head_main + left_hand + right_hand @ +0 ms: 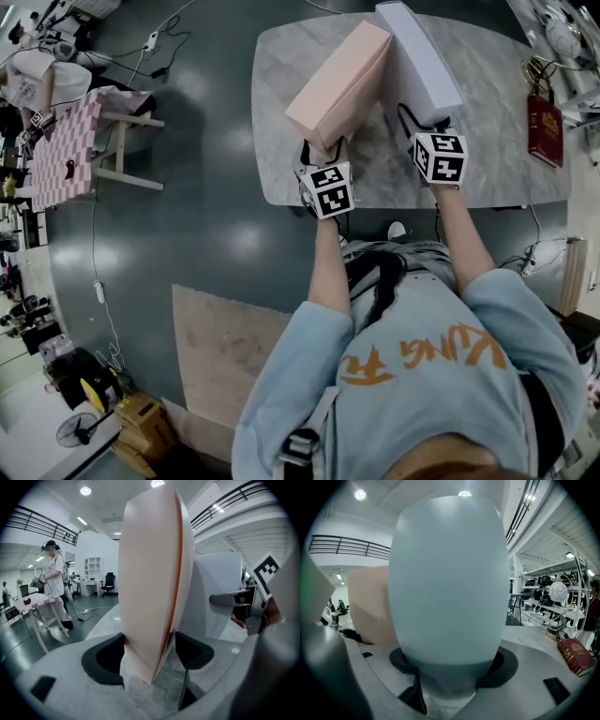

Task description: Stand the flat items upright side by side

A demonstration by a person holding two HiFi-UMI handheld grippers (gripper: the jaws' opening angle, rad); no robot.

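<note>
The grey table [487,173] carries two flat boxes, both standing on edge and just beside each other near its front edge. The pink box [339,84] is on the left and leans slightly, and the left gripper [149,651] has its jaws pressed against both faces at its base. The pale box [419,56], the wider of the two, is clamped low down by the right gripper [452,663]. A red book [545,129] lies flat, well apart on the right

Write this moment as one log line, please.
left gripper: shut on pink box | right gripper: shut on pale blue box | both: on edge, side by side on table
</note>
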